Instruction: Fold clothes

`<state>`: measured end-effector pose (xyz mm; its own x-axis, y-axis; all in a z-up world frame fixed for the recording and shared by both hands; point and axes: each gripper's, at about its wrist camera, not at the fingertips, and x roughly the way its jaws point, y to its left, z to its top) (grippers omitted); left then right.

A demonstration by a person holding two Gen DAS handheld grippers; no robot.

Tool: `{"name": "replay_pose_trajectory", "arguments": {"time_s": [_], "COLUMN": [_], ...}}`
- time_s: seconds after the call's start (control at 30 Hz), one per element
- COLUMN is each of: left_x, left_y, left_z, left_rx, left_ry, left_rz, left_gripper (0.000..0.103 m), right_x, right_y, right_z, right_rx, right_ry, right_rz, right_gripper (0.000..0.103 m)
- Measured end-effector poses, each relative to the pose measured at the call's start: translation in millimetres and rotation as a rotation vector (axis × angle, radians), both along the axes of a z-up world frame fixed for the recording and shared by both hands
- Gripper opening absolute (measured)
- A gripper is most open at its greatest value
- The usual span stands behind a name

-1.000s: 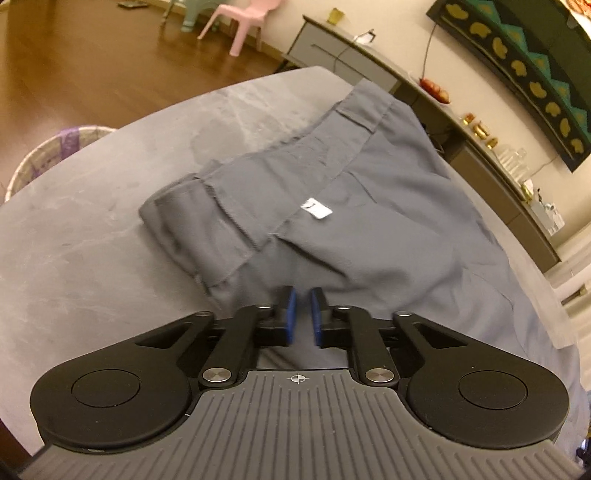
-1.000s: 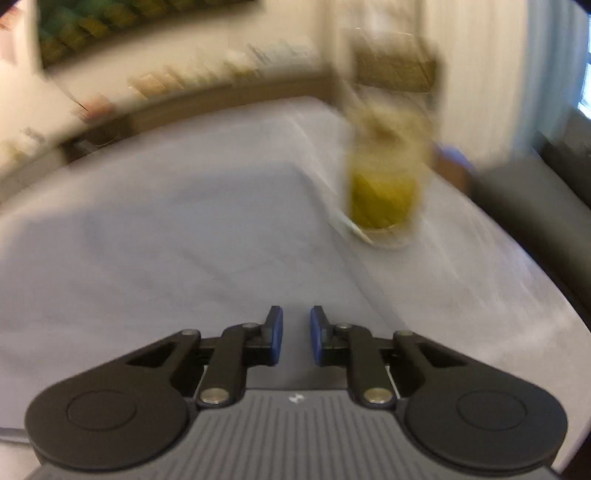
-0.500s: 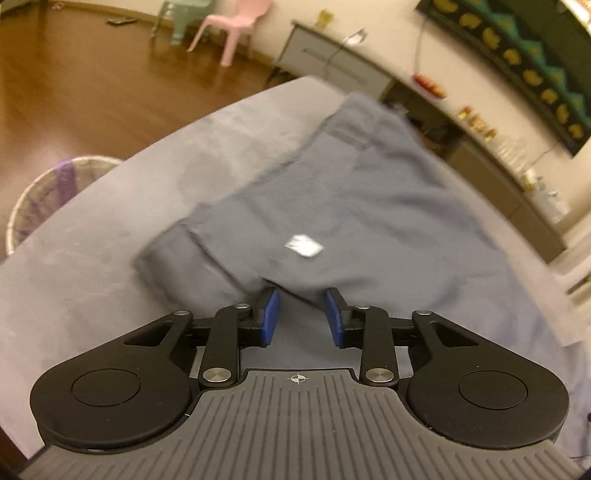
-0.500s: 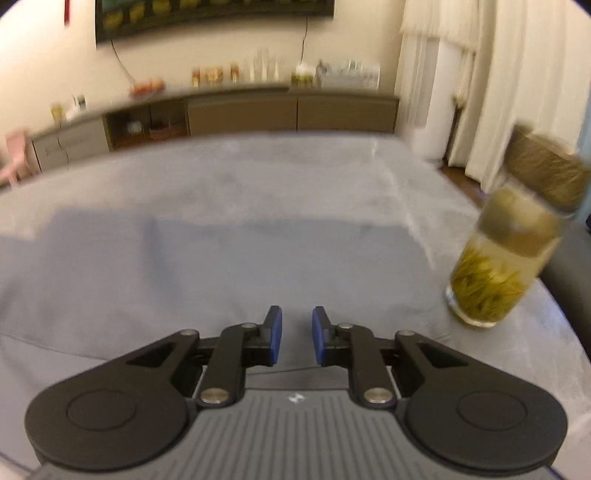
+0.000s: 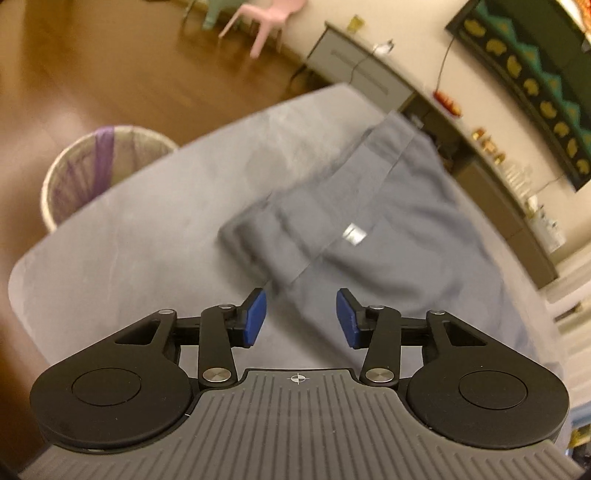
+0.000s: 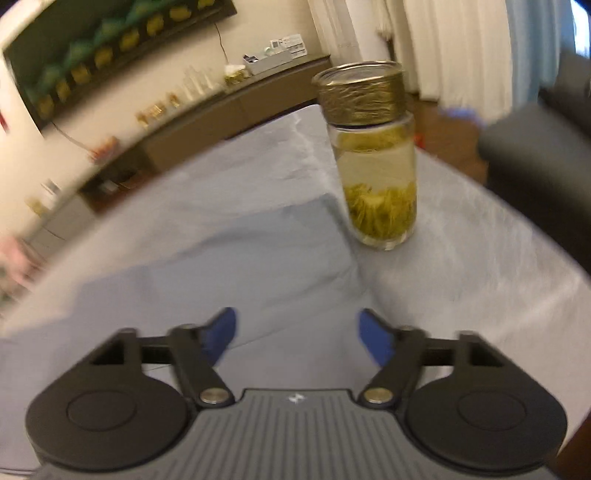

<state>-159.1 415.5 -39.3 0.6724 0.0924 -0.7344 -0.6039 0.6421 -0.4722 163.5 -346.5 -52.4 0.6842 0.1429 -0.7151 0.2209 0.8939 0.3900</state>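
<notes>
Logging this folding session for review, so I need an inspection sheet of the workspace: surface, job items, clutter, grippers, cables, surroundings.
Surface: grey table, rounded edge, bare around the cloth.
Job's things: grey garment lying partly folded on the table, a small white tag showing; its corner appears in the right wrist view too.
Clutter: lidded glass jar of tea leaves standing upright just beside the garment's edge.
Grippers: left gripper open, above the cloth, holding nothing; right gripper open, empty.
Cables: a cord hanging down the wall to the sideboard; none on the table.
Surroundings: wicker basket on the wooden floor, pink chair, sideboard, curtains.
</notes>
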Motion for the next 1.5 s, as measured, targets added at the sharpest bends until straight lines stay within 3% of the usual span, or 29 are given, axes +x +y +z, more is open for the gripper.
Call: {"name": "replay_pose_trajectory", "arguments": {"time_s": [0.1,0.2,0.3,0.43,0.53,0.57,0.63,0.73,0.77,0.8,0.83,0.87,0.93,1.0,1.1,1.2,1.27,1.33,1.37,1.43,1.47,1.5], "left_x": [2.7,9.3,16.9,25.7,28.4,29.3,29.5,40.0,45.9,50.3,54.3,56.2,54.0,47.6,32.5,33.0,38.9,32.6,27.1,14.5,9.8,8.8], "left_y": [2.3,3.0,0.2,1.9,2.0,2.0,4.6,3.6,1.8,1.0,0.4,1.2,7.0,10.8,9.1,6.1,8.2,7.8,7.0,5.2,4.8,6.5], "left_z": [-15.3,-24.6,-25.3,-28.0,-27.8,-27.7,-28.8,-27.9,-27.0,-26.4,-26.1,-27.8,-34.9,-37.7,-23.3,-15.1,-29.1,-39.9,-43.7,-42.9,-42.2,-43.2], "left_rx": [-0.055,-0.098,-0.101,-0.153,-0.138,-0.133,-0.136,-0.112,-0.092,-0.076,-0.061,-0.056,-0.097,-0.131,-0.144,-0.122,-0.153,-0.187,-0.206,-0.221,-0.225,-0.234], "left_ry": [-0.011,-0.069,-0.089,-0.148,-0.148,-0.147,-0.156,-0.139,-0.124,-0.111,-0.096,-0.077,-0.103,-0.144,-0.285,-0.293,-0.221,-0.175,-0.171,-0.191,-0.198,-0.205], "left_rz": [0.021,0.033,0.052,0.09,0.095,0.096,0.115,0.113,0.101,0.099,0.1,0.113,0.129,0.145,0.145,0.123,0.138,0.19,0.212,0.233,0.238,0.233], "left_gripper": [0.046,0.051,0.056,0.071,0.07,0.07,0.068,0.067,0.066,0.053,0.027,0.014,0.0,0.0,0.0,0.0,0.008,0.034,0.037,0.054,0.056,0.059], "right_x": [-23.8,-39.0,-30.7,-0.4,19.7,22.4,25.1,29.3,30.7,32.1,33.3,33.8,31.9,27.5,17.6,16.2,23.5,24.6,22.7,17.1,13.7,10.1], "right_y": [-21.1,-41.8,-44.1,-26.8,-10.6,-7.3,-0.8,9.0,12.2,15.5,18.1,18.1,13.9,8.0,7.6,16.9,19.9,18.1,16.3,11.6,8.7,4.9], "right_z": [-3.8,-23.3,-46.6,-57.9,-60.7,-60.9,-58.9,-55.9,-54.9,-53.9,-53.2,-54.1,-56.4,-55.7,-40.5,-32.0,-40.4,-45.5,-45.9,-46.0,-45.9,-46.6], "right_rx": [0.138,0.163,0.192,0.24,0.298,0.281,0.224,0.139,0.111,0.083,0.059,0.054,0.079,0.112,0.131,0.083,0.054,0.051,0.055,0.046,0.038,0.034], "right_ry": [0.049,0.101,0.13,0.065,0.053,0.052,0.054,0.057,0.058,0.059,0.06,0.062,0.053,0.032,-0.074,-0.101,-0.048,-0.009,0.001,0.013,0.016,0.021], "right_rz": [-0.039,-0.127,-0.166,-0.147,-0.096,-0.092,-0.084,-0.072,-0.068,-0.064,-0.062,-0.069,-0.083,-0.093,-0.088,-0.068,-0.069,-0.09,-0.103,-0.14,-0.163,-0.186], "right_gripper": [0.078,0.078,0.08,0.086,0.086,0.084,0.066,0.063,0.057,0.041,0.023,0.016,0.009,0.007,0.003,0.003,0.003,0.005,0.01,0.031,0.035,0.046]}}
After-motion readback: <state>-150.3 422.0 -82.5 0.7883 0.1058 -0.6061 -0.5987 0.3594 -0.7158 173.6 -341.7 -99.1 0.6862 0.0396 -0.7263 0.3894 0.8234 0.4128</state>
